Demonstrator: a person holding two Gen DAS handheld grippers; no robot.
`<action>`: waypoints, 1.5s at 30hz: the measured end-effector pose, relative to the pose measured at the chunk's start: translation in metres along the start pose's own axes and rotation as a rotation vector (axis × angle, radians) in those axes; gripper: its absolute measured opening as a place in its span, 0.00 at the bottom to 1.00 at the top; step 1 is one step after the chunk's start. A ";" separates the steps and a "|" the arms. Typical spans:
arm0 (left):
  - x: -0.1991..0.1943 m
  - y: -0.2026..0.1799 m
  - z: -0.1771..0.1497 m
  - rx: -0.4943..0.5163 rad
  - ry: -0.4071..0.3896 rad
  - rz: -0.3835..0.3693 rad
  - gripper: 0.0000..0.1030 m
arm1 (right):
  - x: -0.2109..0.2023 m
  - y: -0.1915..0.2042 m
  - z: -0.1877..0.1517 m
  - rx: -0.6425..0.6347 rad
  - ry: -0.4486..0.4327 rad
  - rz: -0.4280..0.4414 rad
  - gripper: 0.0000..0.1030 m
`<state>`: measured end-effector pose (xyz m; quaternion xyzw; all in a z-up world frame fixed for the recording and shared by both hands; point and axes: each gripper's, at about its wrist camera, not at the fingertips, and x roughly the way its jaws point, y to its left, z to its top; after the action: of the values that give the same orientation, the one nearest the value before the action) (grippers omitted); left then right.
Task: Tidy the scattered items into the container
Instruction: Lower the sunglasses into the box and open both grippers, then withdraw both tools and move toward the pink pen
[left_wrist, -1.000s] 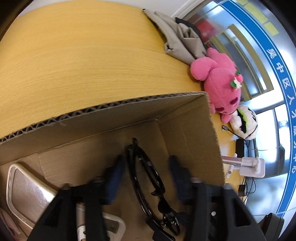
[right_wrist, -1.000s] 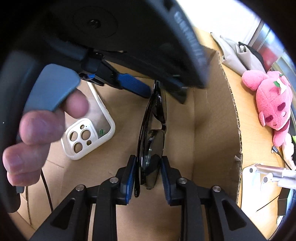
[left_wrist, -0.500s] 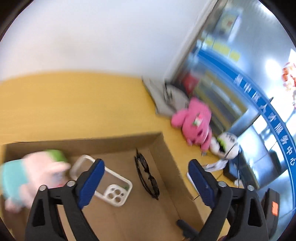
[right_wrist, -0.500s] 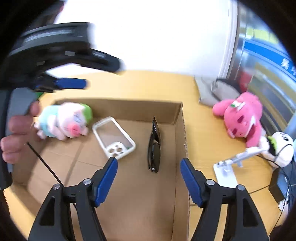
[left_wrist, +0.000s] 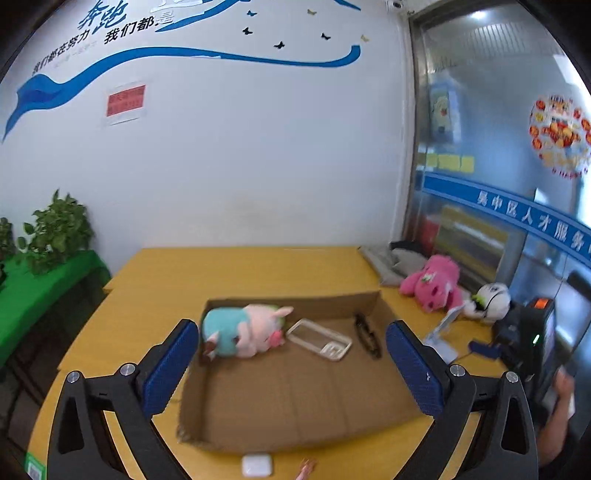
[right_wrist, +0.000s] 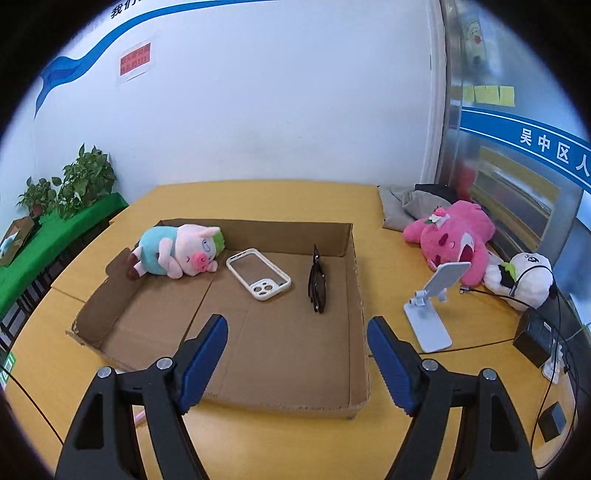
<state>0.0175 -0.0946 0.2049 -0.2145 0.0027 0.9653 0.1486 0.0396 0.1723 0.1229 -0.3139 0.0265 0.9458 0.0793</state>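
A shallow cardboard box (right_wrist: 352, 295) lies on the yellow table. Inside it are a pink and teal pig plush (right_wrist: 177, 254), a white phone case (right_wrist: 258, 273) and black sunglasses (right_wrist: 317, 284); all three also show in the left wrist view, the pig plush (left_wrist: 243, 330), the case (left_wrist: 321, 338) and the sunglasses (left_wrist: 367, 334). My left gripper (left_wrist: 290, 325) hovers open above the box's near side, nothing between its fingers. My right gripper (right_wrist: 296, 320) hangs over the near edge, its jaws opening and empty. A white earbud case (left_wrist: 257, 465) rests on the table in front of the box (left_wrist: 295, 398).
Right of the box lie a pink plush (right_wrist: 450, 236), a panda plush (right_wrist: 524, 280), a white phone stand (right_wrist: 432, 306), grey cloth (right_wrist: 402, 206) and a black adapter with cables (right_wrist: 535, 341). A green-covered side table with plants (right_wrist: 66, 221) stands at the left. A white wall runs behind.
Both grippers have pulled back and up out of the box. The right gripper let go of the sunglasses, which now lie on the box floor. Both pairs of jaws have widened.
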 end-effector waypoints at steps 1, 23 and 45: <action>-0.002 0.003 -0.011 -0.008 0.009 0.015 1.00 | -0.002 0.001 -0.003 0.001 0.004 0.000 0.76; 0.032 0.016 -0.097 -0.043 0.183 -0.023 1.00 | 0.005 0.026 -0.030 -0.037 0.081 -0.058 0.76; 0.061 0.015 -0.101 -0.056 0.240 -0.059 1.00 | 0.022 0.035 -0.038 -0.028 0.117 -0.032 0.76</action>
<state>0.0028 -0.0982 0.0871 -0.3325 -0.0126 0.9277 0.1694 0.0384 0.1367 0.0791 -0.3701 0.0130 0.9247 0.0881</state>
